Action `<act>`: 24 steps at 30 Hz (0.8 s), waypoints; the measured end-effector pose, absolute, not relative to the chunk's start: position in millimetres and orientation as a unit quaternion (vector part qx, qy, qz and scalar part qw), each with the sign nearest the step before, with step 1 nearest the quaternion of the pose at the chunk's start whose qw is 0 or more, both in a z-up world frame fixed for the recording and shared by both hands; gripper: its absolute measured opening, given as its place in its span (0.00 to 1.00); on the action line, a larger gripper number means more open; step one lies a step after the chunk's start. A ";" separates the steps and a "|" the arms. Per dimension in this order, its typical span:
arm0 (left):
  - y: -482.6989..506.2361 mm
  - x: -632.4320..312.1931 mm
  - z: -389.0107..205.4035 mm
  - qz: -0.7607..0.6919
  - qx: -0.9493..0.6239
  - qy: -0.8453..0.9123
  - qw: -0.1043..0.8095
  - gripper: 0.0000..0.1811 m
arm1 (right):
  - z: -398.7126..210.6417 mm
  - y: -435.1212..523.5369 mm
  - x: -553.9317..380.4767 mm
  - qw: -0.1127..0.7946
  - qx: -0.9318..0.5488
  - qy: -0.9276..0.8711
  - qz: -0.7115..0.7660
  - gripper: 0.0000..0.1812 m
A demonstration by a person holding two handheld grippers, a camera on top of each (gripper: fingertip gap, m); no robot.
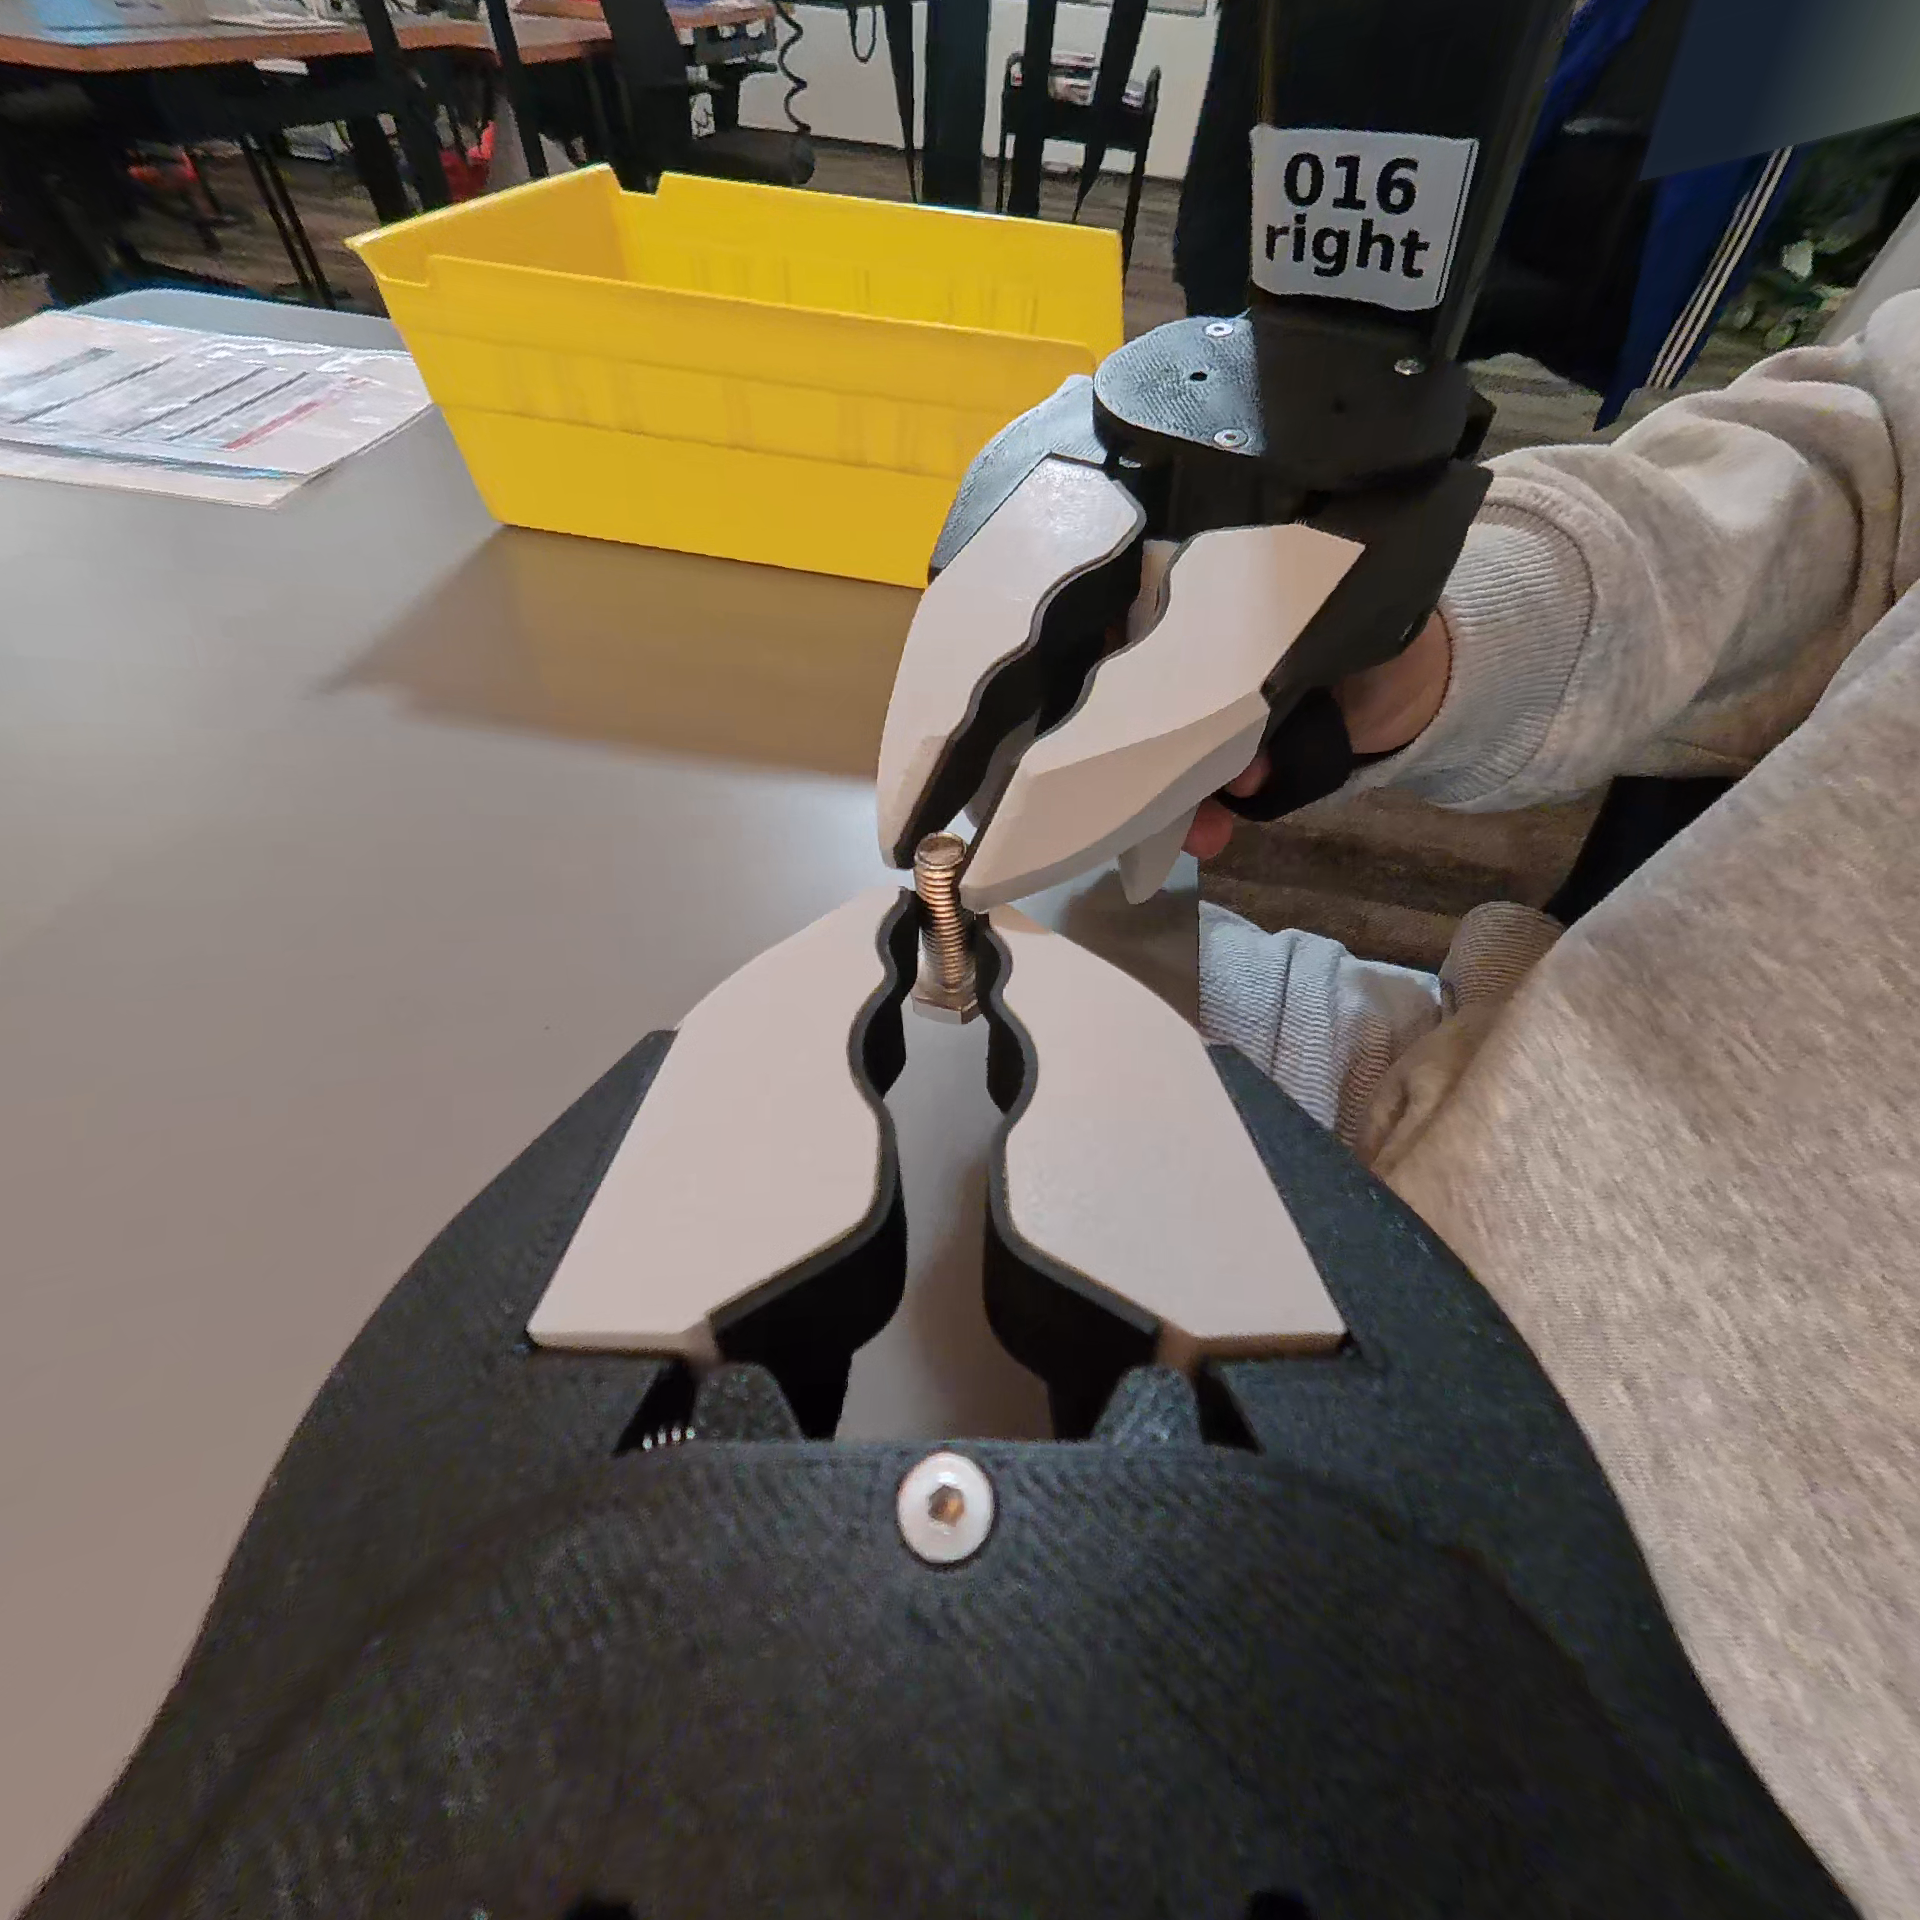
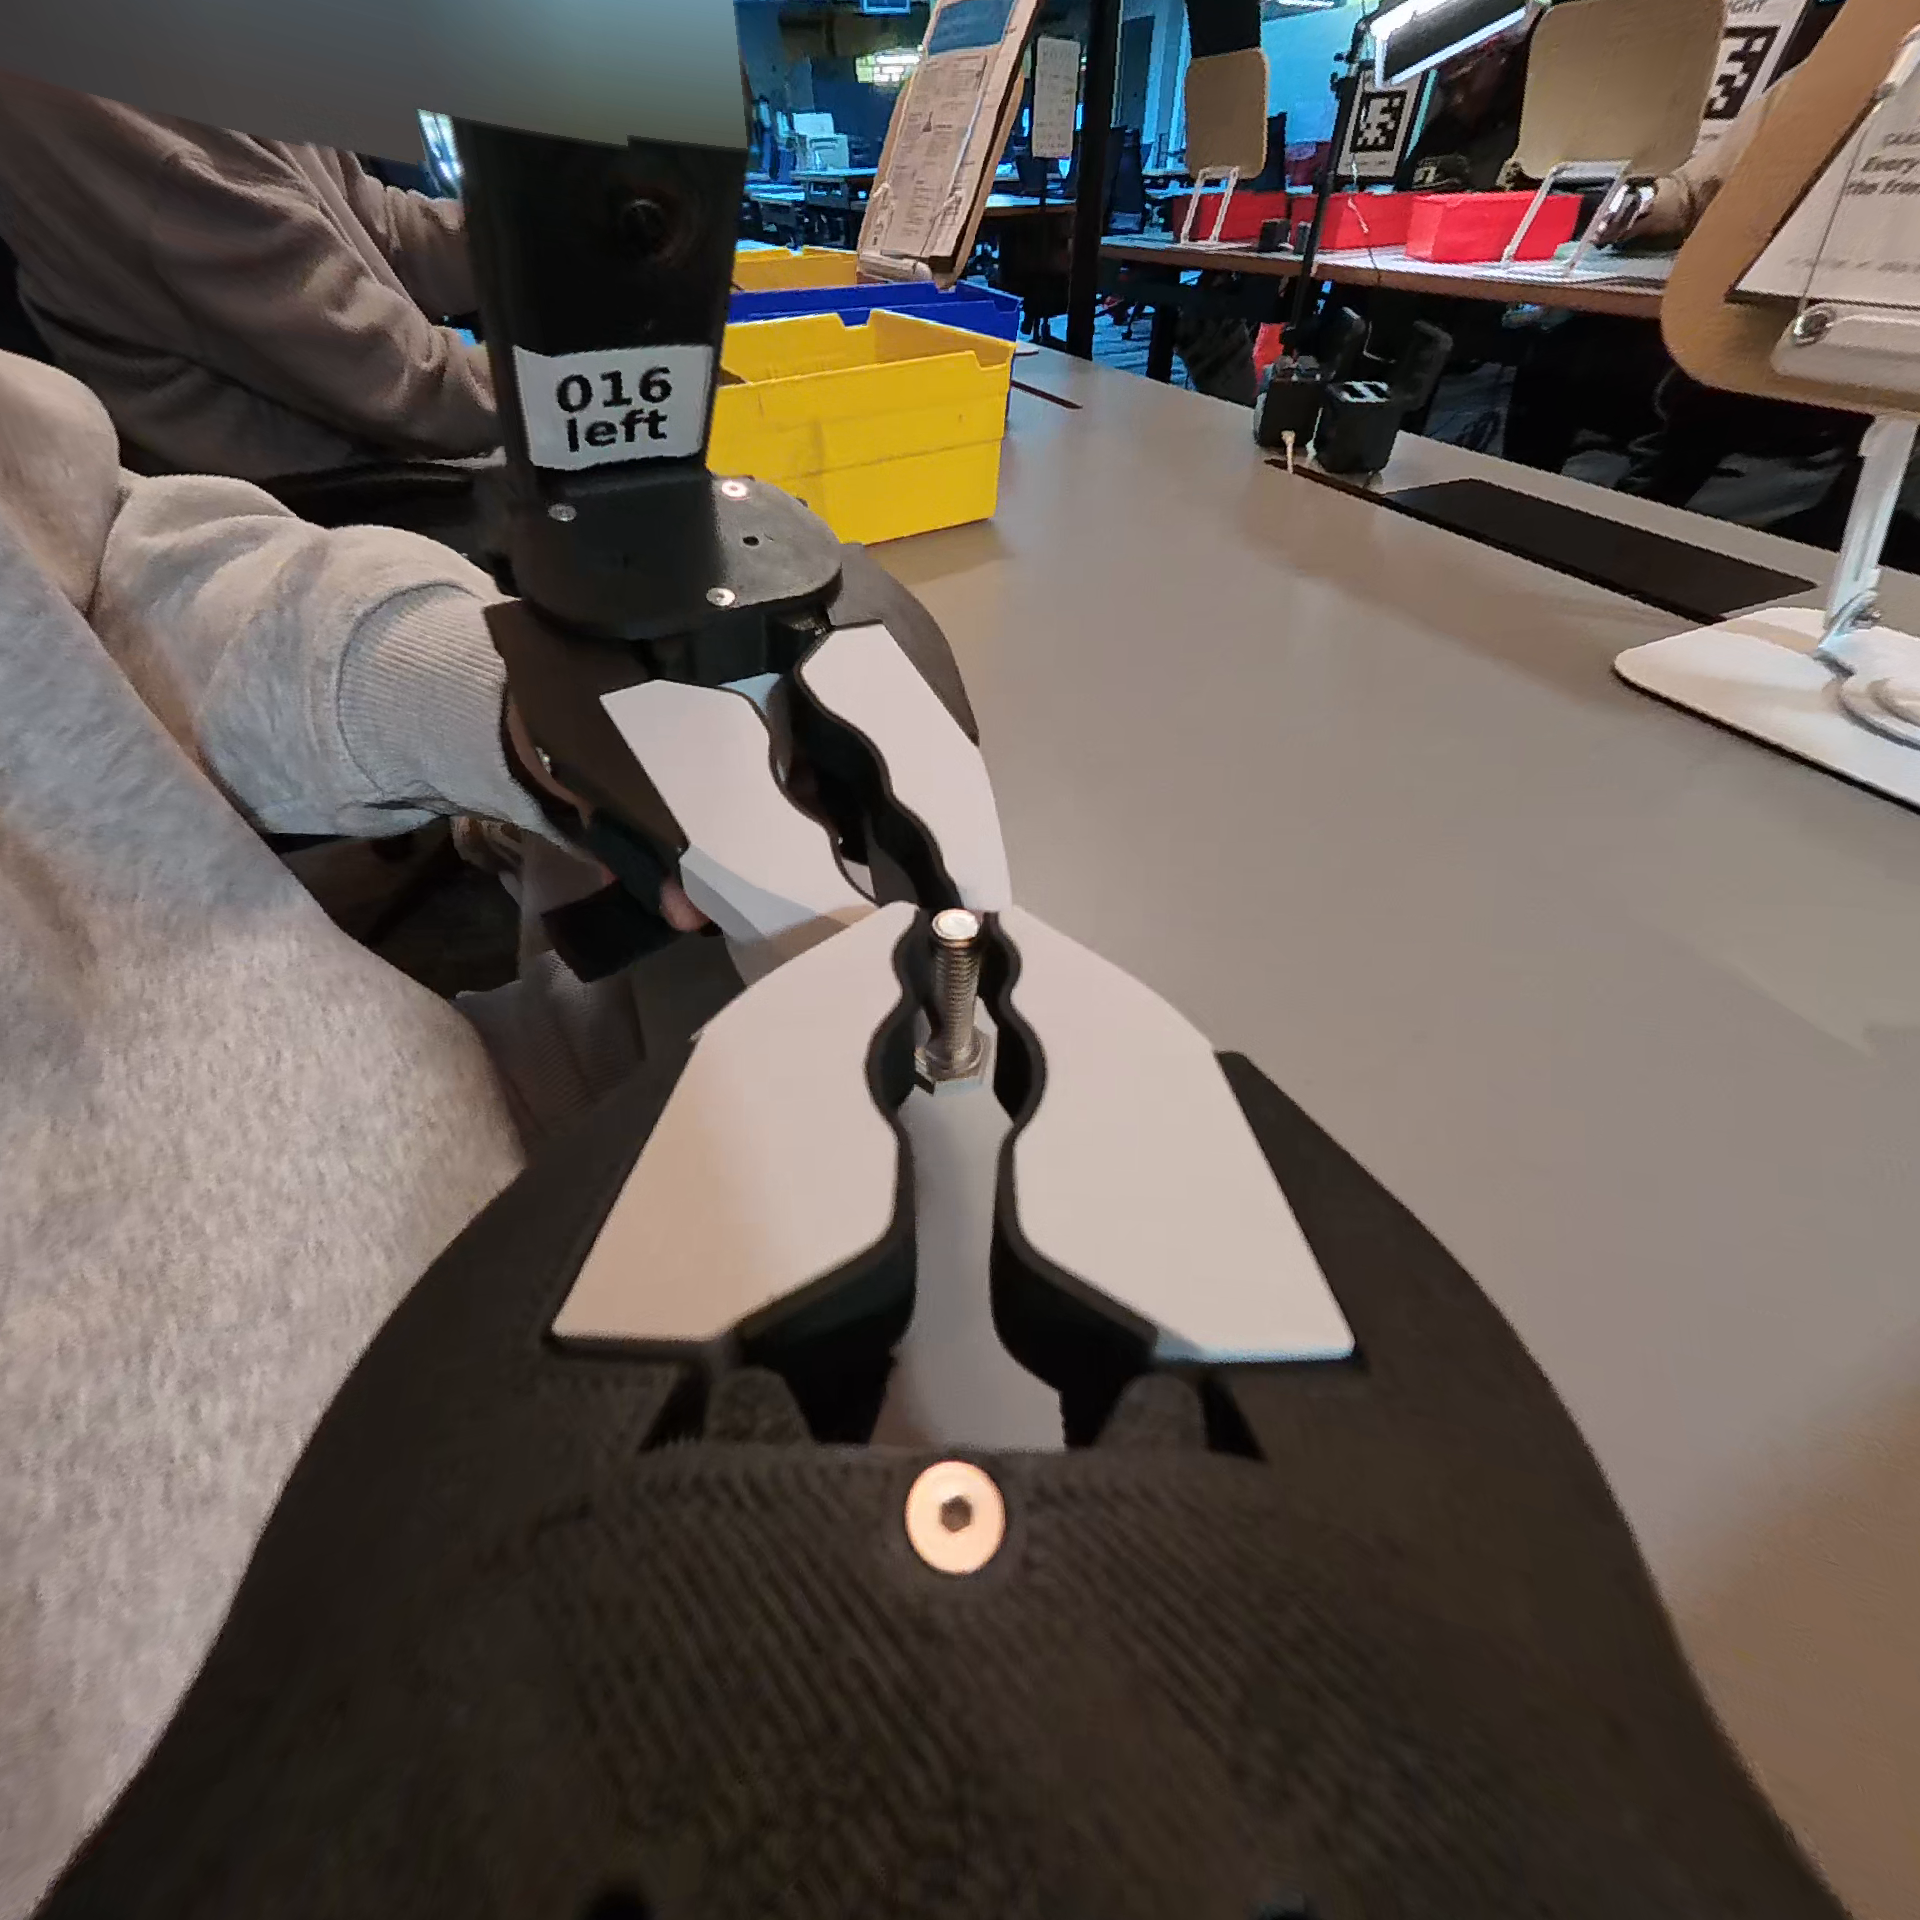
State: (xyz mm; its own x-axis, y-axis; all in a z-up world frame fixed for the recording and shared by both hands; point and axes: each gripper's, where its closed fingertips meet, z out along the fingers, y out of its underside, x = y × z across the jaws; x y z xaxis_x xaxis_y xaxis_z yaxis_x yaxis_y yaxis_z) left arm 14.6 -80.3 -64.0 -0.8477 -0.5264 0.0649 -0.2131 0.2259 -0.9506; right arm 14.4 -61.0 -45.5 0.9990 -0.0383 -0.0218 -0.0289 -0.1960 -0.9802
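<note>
A steel hex bolt (image 1: 943,940) stands upright, head down, just above the grey table (image 1: 312,935). My left gripper (image 1: 943,904) is shut on its threaded shaft, which sits in the notch near the fingertips. My right gripper (image 1: 940,868) comes down from the upper right, its tips pinched on the bolt's top end. In the right wrist view the bolt (image 2: 954,987) sits in the right gripper's (image 2: 956,920) front notch. The left gripper (image 2: 951,902) meets it from the upper left. I cannot tell whether the head rests on the table.
A yellow bin (image 1: 727,416) stands on the table behind the grippers, with a blue bin (image 2: 883,301) beyond it. Papers (image 1: 187,405) lie at the far left. A white stand base (image 2: 1766,686) and a black mat (image 2: 1579,551) are at the right. Grey sleeves (image 1: 1662,1039) flank the grippers. Both grippers' tips are close together, under 4 cm apart.
</note>
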 end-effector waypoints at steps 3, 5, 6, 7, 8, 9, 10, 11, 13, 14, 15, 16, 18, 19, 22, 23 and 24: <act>-81.4 13.9 -60.7 -0.590 -0.241 0.759 0.130 0.06 | -41.1 -62.4 14.3 0.641 -0.768 0.023 -0.003 0.05; -81.6 15.3 -59.0 -0.597 -0.243 0.752 0.136 0.16 | -35.7 -64.9 16.7 0.651 -0.758 0.030 0.000 0.05; -82.0 15.7 -60.7 -0.594 -0.243 0.755 0.137 0.20 | -32.7 -66.5 18.3 0.657 -0.753 0.035 0.005 0.05; -82.7 15.6 -63.4 -0.589 -0.243 0.759 0.136 0.23 | -30.2 -68.1 19.6 0.663 -0.747 0.042 0.014 0.05; -83.9 15.3 -66.2 -0.585 -0.243 0.762 0.135 0.25 | -28.1 -69.4 20.3 0.669 -0.741 0.048 0.027 0.05; -85.3 14.4 -67.1 -0.582 -0.241 0.766 0.132 0.26 | -26.4 -70.6 20.9 0.674 -0.735 0.056 0.042 0.05; -86.8 13.0 -66.7 -0.583 -0.237 0.766 0.131 0.25 | -24.7 -71.4 21.4 0.679 -0.729 0.063 0.056 0.05; -88.2 11.5 -66.0 -0.586 -0.233 0.765 0.130 0.25 | -23.1 -72.0 21.4 0.684 -0.723 0.068 0.068 0.05; -89.8 9.2 -65.3 -0.588 -0.228 0.765 0.129 0.24 | -21.0 -72.2 19.6 0.689 -0.717 0.071 0.086 0.05; -90.5 8.0 -64.5 -0.590 -0.226 0.764 0.128 0.23 | -20.5 -71.7 18.1 0.690 -0.715 0.069 0.092 0.05; -91.3 6.7 -63.5 -0.594 -0.222 0.763 0.126 0.22 | -20.3 -71.1 16.4 0.690 -0.714 0.066 0.095 0.05; -92.0 5.3 -62.2 -0.598 -0.219 0.761 0.124 0.20 | -20.0 -70.5 14.6 0.690 -0.714 0.063 0.097 0.05; -92.8 3.6 -60.5 -0.605 -0.216 0.757 0.120 0.18 | -19.6 -69.4 11.9 0.690 -0.715 0.057 0.098 0.05; -92.8 3.1 -60.0 -0.606 -0.214 0.757 0.120 0.18 | -19.6 -69.0 11.1 0.690 -0.715 0.056 0.097 0.05; -91.0 3.7 -57.4 -0.612 -0.212 0.751 0.128 0.12 | -19.1 -68.7 10.3 0.691 -0.715 0.054 0.094 0.05; -90.4 3.9 -57.1 -0.613 -0.213 0.750 0.128 0.12 | -18.7 -68.8 10.4 0.691 -0.714 0.054 0.094 0.05; -90.0 4.0 -56.9 -0.614 -0.214 0.749 0.127 0.12 | -18.5 -68.8 10.8 0.692 -0.714 0.055 0.093 0.05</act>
State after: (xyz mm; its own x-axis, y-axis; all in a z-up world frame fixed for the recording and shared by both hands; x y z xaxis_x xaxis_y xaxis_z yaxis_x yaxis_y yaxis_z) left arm 4.0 -90.0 -56.9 -0.8766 -0.4758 0.0722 -0.1640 0.1543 -0.9743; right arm 10.8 -68.8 -18.5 0.9768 0.0503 -0.2083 -0.2066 -0.0367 -0.9777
